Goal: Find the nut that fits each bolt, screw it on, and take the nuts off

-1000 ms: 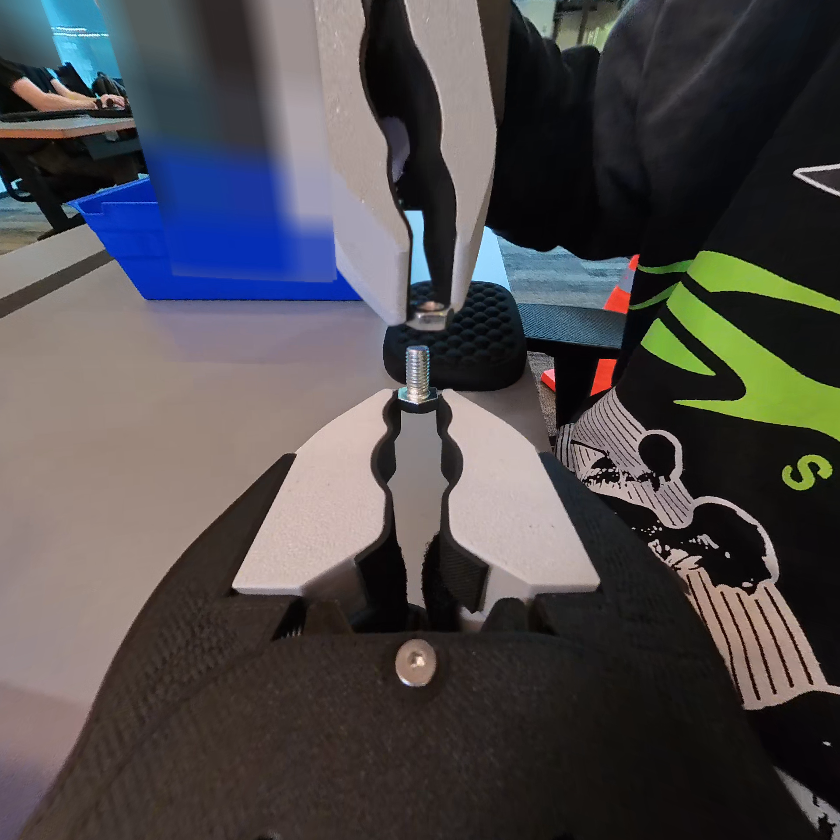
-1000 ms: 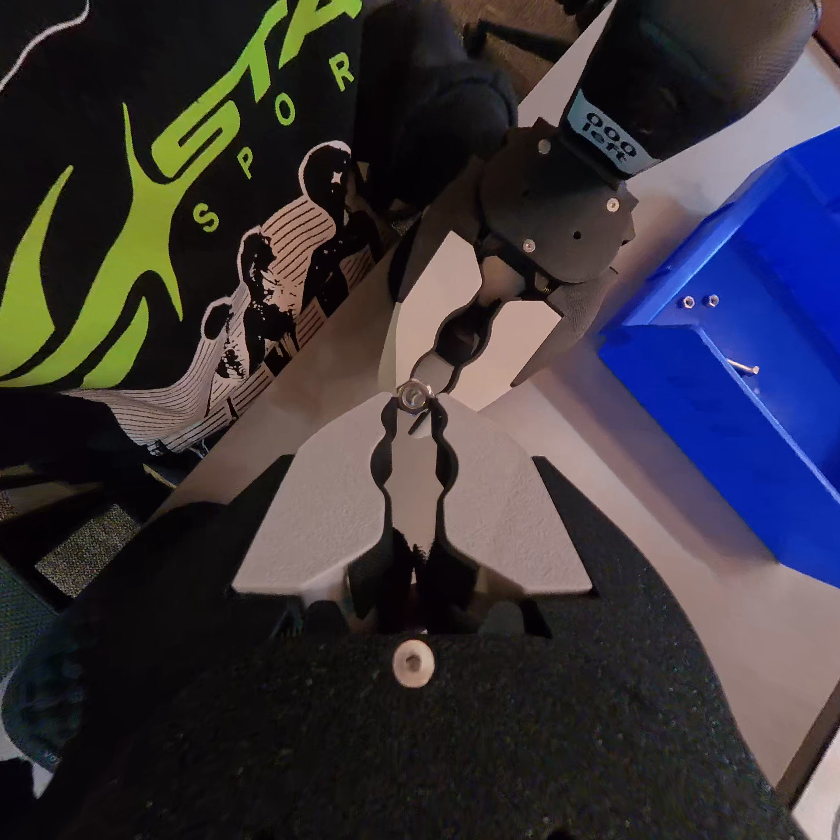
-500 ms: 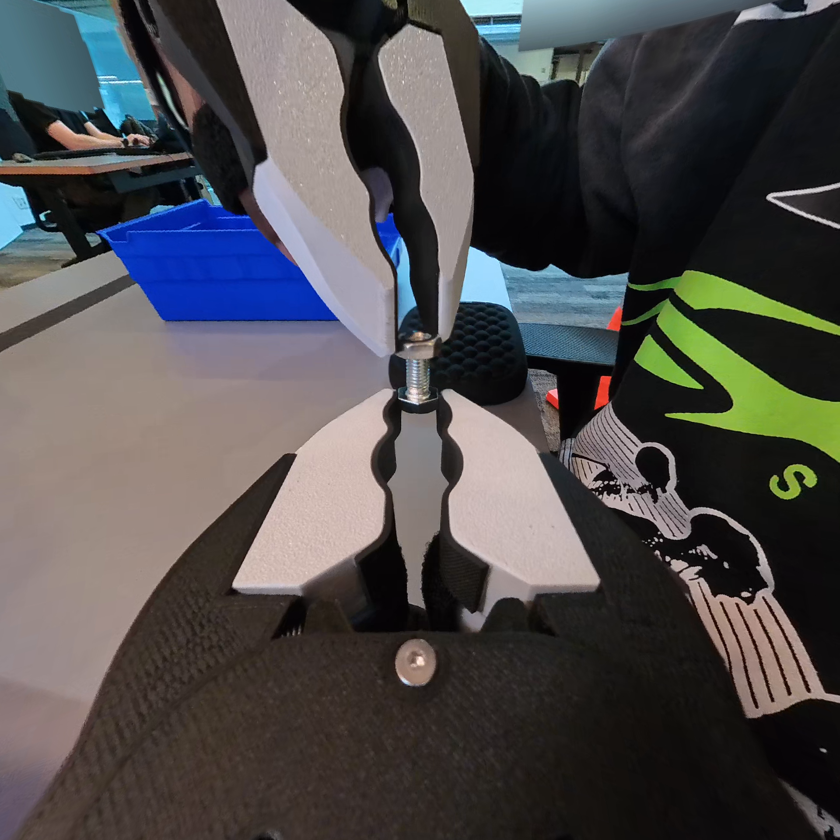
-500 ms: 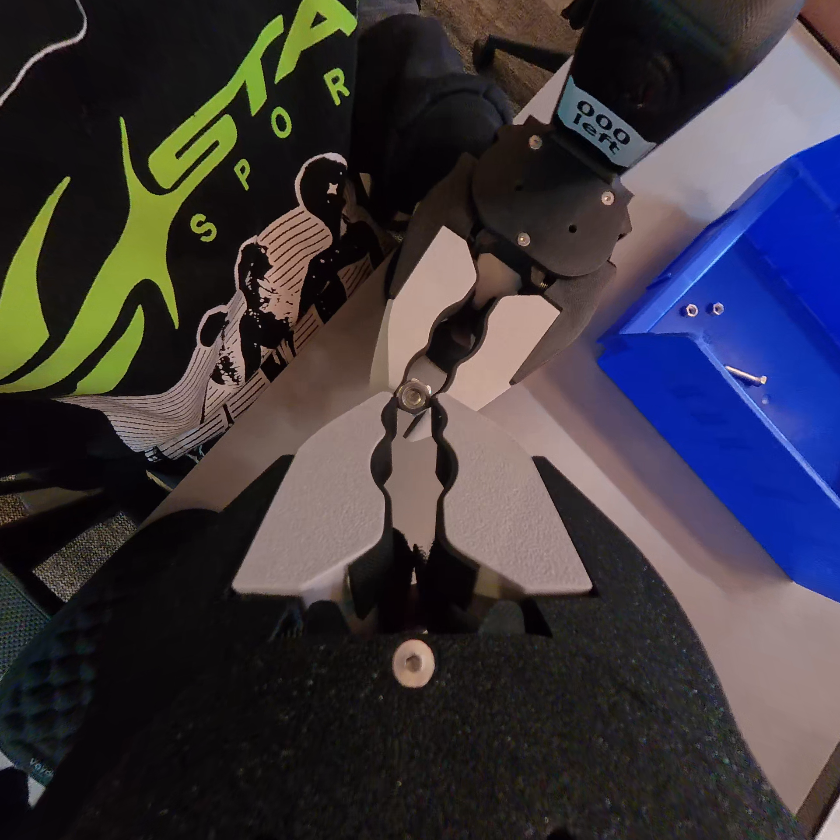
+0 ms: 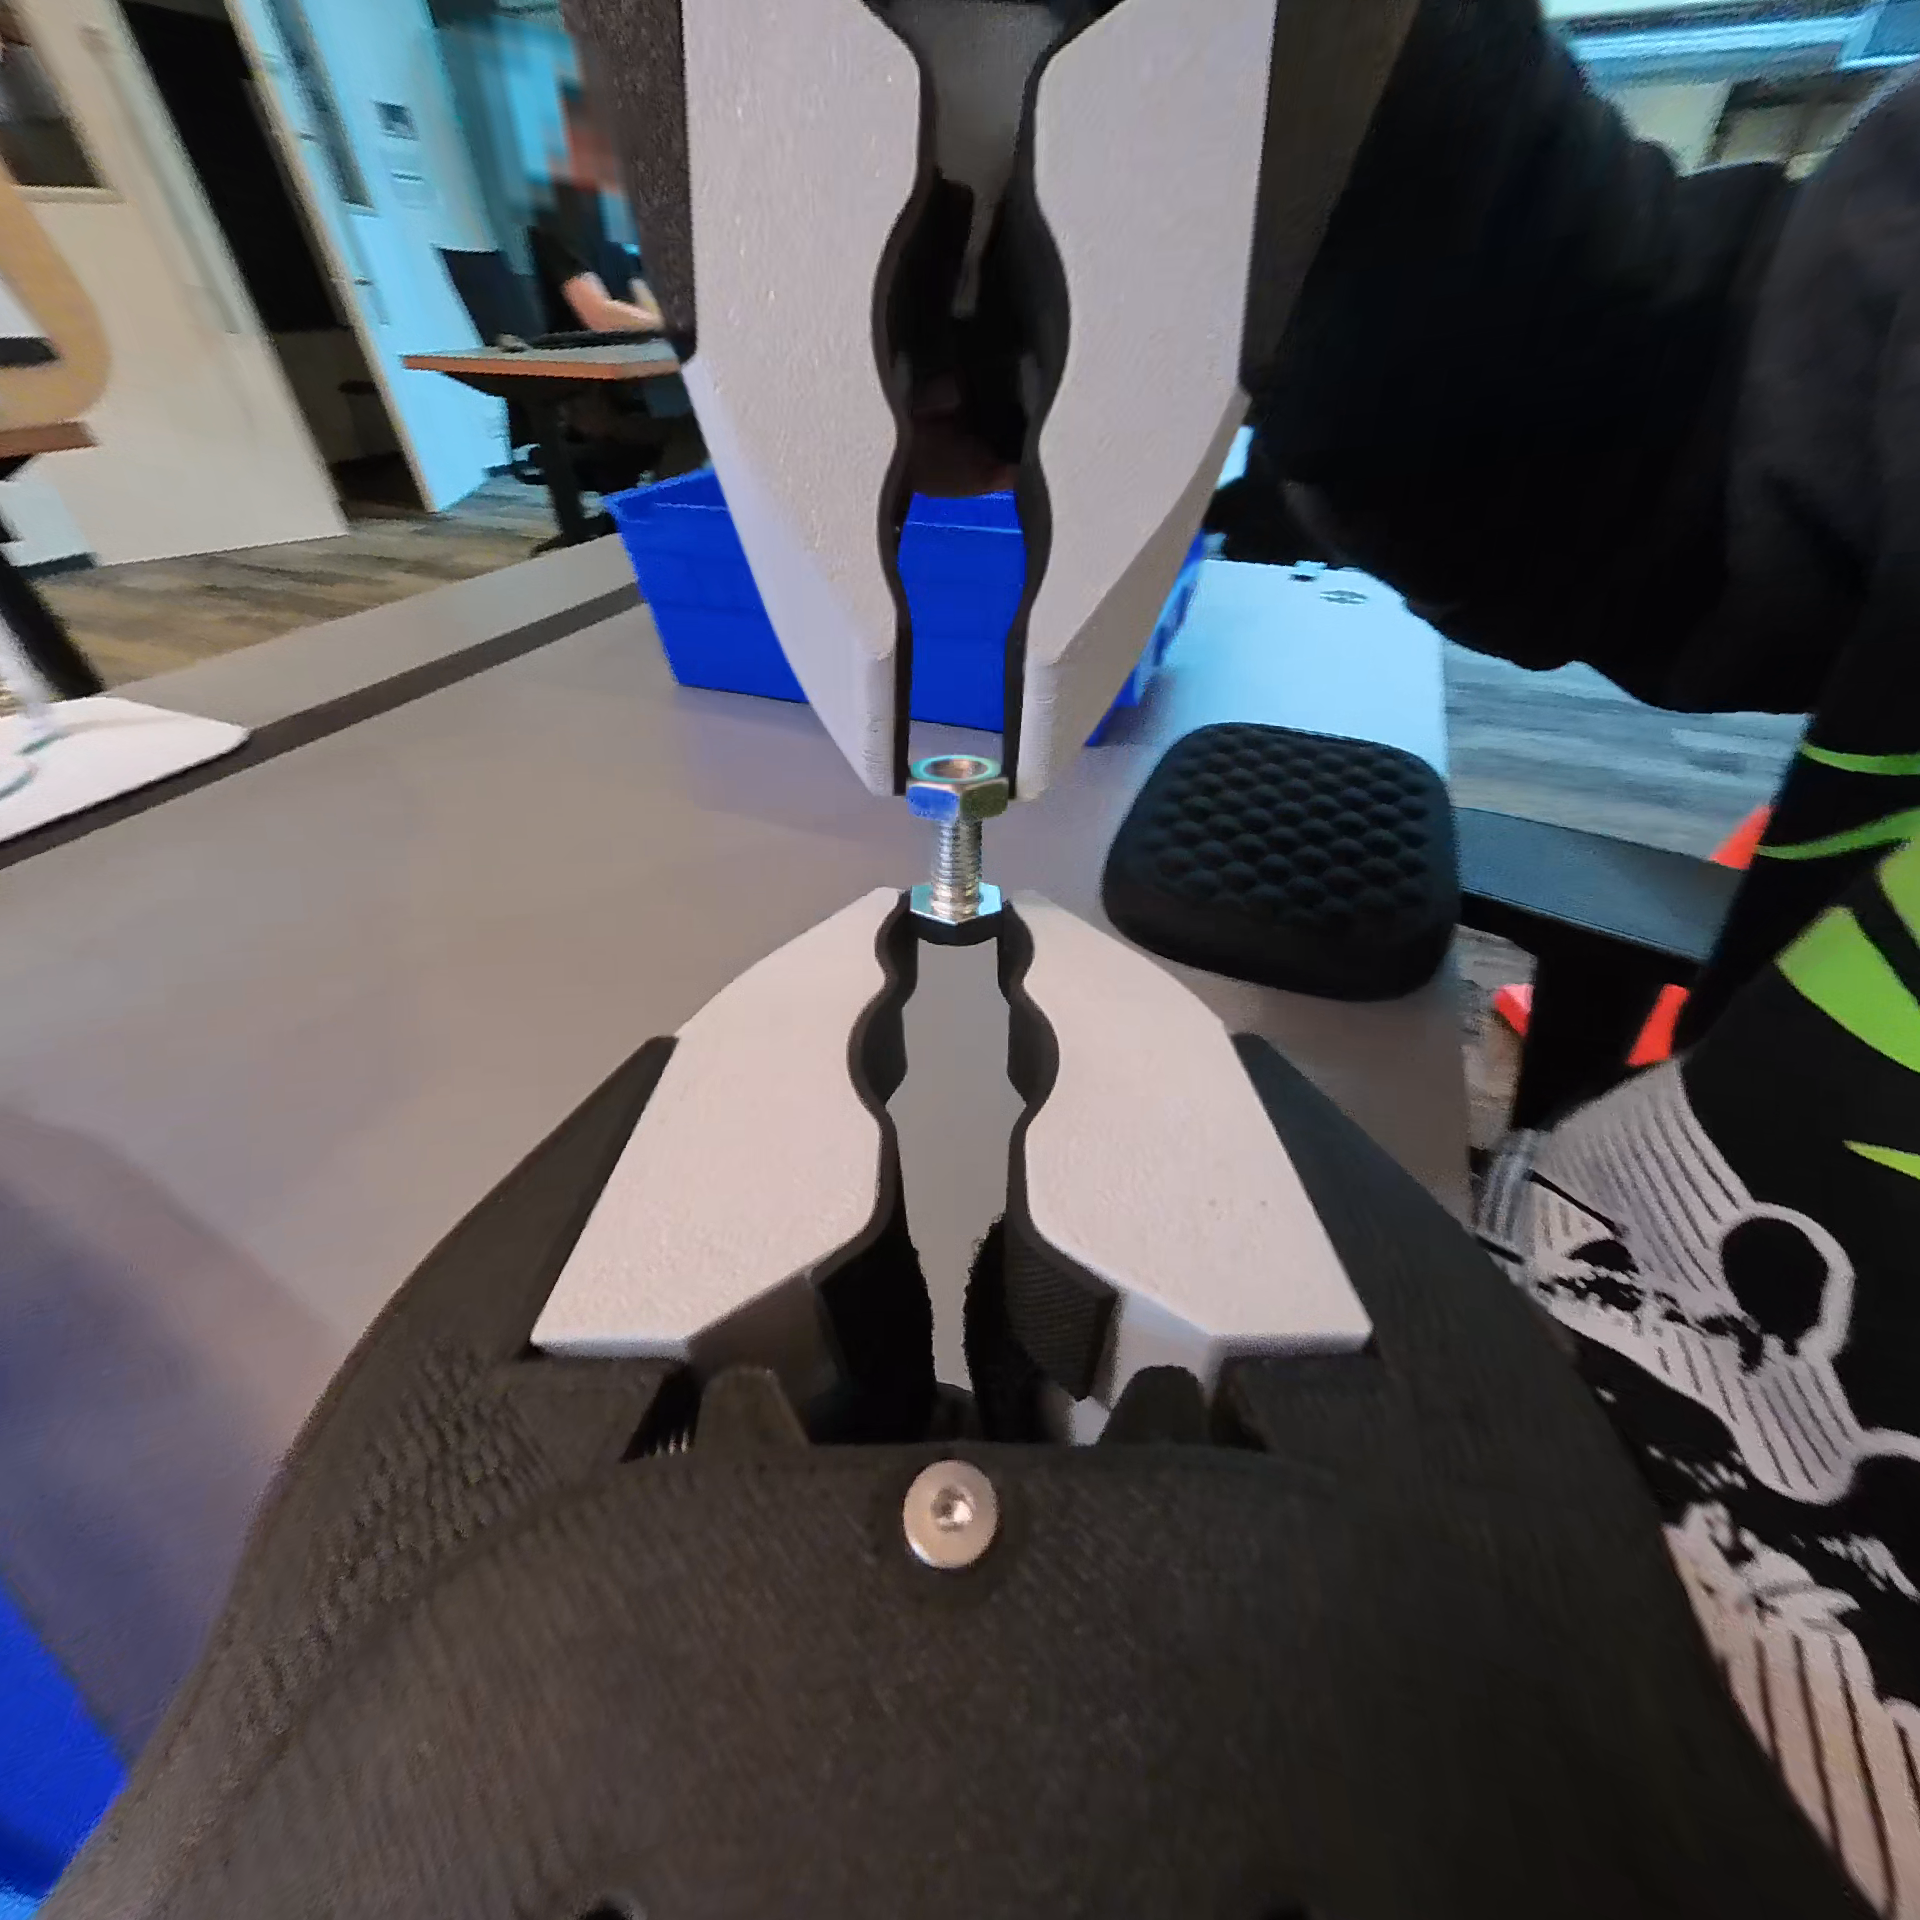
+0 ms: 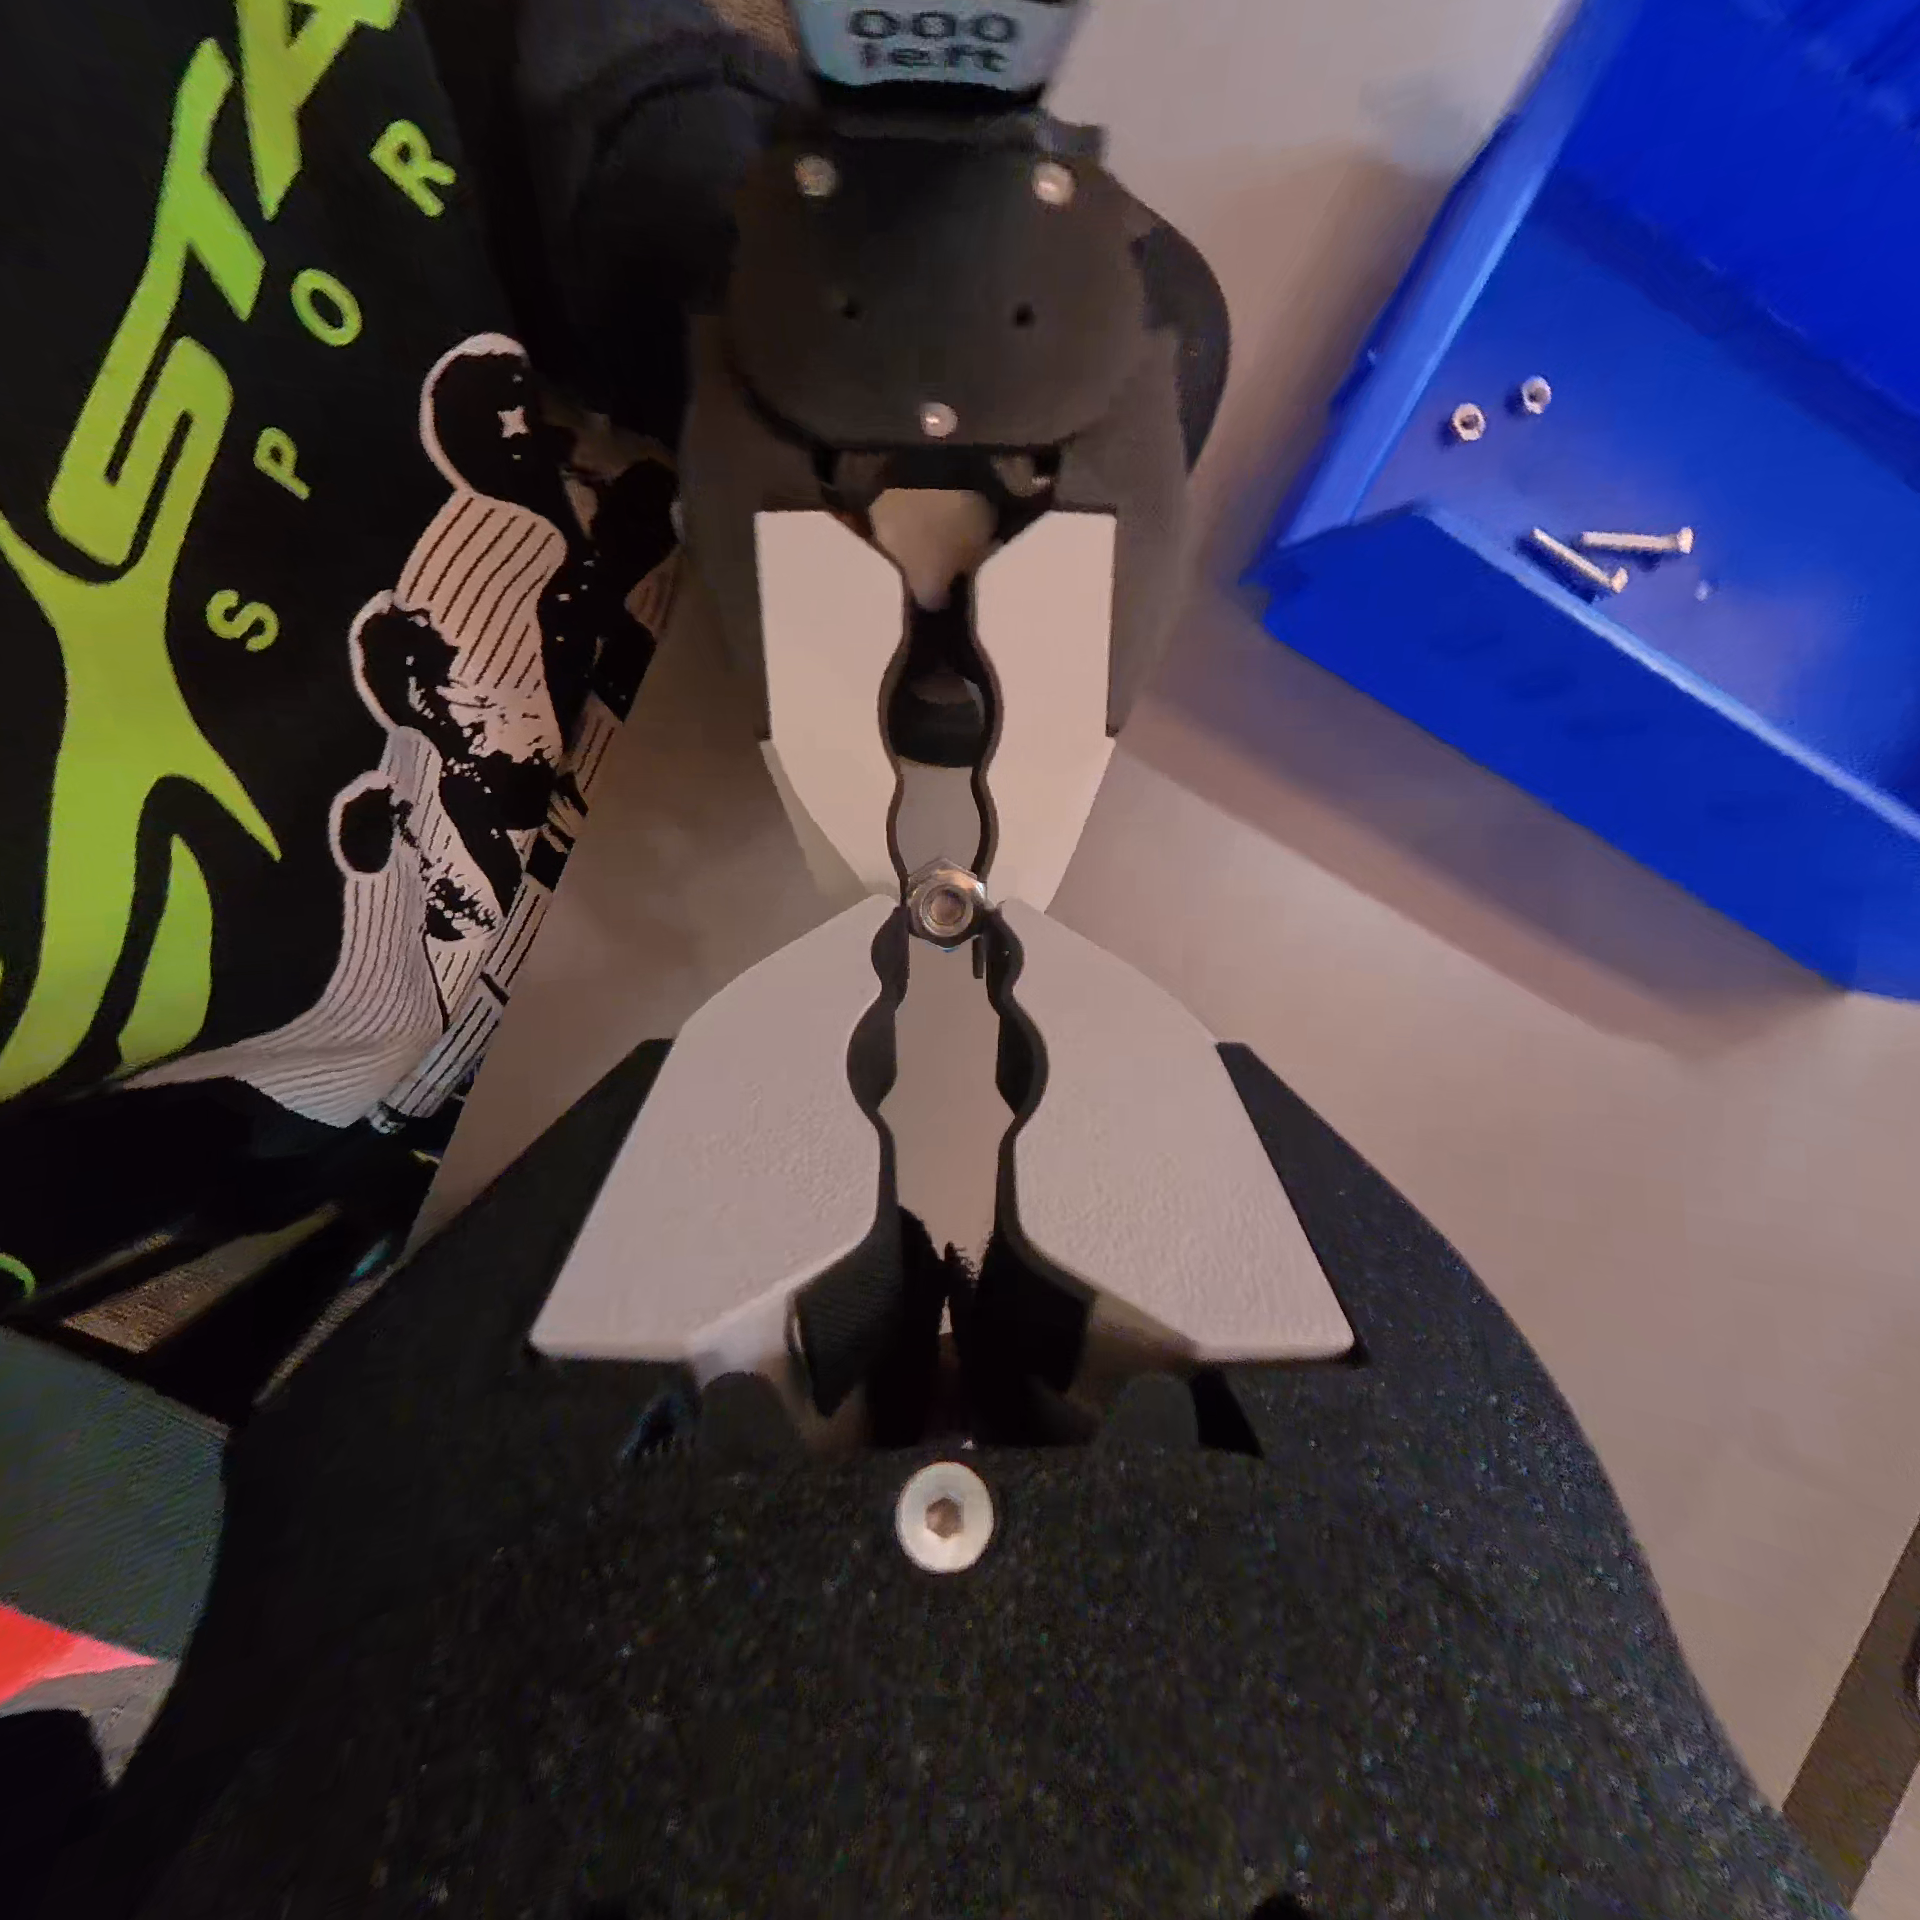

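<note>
In the left wrist view, at the tips of our left gripper [image 5: 956, 920], we hold the bolt [image 5: 952, 881] by its hex head, jaws narrowed onto it, the threaded shank pointing straight away from us. Our right gripper [image 5: 954, 774] comes from the opposite side, pinching the nut [image 5: 954, 798], which sits on the shank's far end, its bore in line with the bolt's long axis. A black honeycomb pad [image 5: 1283, 854] and a blue bin [image 5: 717, 603] lie beyond on the grey table [image 5: 416, 883], clear of the work.

In the right wrist view, we look down the bore of the nut [image 6: 943, 914] clamped between our fingertips [image 6: 997, 940], the left gripper directly opposite. Loose bolts [image 6: 1605, 551] and small nuts [image 6: 1496, 407] rest in the blue bin [image 6: 1558, 707], well apart. Nothing blocks turning, we judge.
</note>
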The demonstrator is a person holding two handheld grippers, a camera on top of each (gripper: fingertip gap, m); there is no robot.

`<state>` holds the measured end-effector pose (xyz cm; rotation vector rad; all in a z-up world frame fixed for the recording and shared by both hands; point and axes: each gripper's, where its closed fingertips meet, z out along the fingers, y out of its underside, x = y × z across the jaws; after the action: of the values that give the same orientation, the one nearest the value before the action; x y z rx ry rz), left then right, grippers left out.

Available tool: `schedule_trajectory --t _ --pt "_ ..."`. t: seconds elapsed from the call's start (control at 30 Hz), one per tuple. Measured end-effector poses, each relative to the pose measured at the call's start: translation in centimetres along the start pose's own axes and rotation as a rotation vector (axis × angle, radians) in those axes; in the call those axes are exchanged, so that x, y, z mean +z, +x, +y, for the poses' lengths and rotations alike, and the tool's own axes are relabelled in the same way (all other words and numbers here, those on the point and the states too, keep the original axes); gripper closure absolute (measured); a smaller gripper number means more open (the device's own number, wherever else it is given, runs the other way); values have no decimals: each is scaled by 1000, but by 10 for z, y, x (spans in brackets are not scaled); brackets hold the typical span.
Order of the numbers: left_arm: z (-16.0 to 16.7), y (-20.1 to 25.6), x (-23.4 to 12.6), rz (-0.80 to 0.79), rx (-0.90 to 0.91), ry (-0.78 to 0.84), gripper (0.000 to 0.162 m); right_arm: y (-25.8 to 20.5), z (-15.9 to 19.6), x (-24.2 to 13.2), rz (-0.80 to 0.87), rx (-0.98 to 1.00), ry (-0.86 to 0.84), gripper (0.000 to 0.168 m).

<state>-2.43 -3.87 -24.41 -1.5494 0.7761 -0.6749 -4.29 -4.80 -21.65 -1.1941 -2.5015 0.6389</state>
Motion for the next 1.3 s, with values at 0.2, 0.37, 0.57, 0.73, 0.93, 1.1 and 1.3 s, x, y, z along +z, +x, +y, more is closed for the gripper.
schedule_trajectory --t 0.2,0.37,0.57,0.73,0.93,1.1,1.3 --pt "-3 -7 0 -69 -12 22 147 6 -1 -2 50 85 -52 154" --pt "-5 -8 -2 -58 -33 45 147 7 -3 -3 59 75 -47 152" --pt "-6 -9 -4 -44 -47 59 147 7 -7 -2 58 75 6 161" --pt "-5 -12 -5 -55 -70 64 147 12 -9 0 58 99 87 162" --pt "-7 -24 -8 -101 -135 90 147 33 -7 -7 249 184 321 158" --pt "-8 -23 -9 -94 -128 104 147 37 18 -34 428 328 572 153" --pt "-8 -20 -8 -79 -107 98 147 17 86 -66 619 519 529 145"
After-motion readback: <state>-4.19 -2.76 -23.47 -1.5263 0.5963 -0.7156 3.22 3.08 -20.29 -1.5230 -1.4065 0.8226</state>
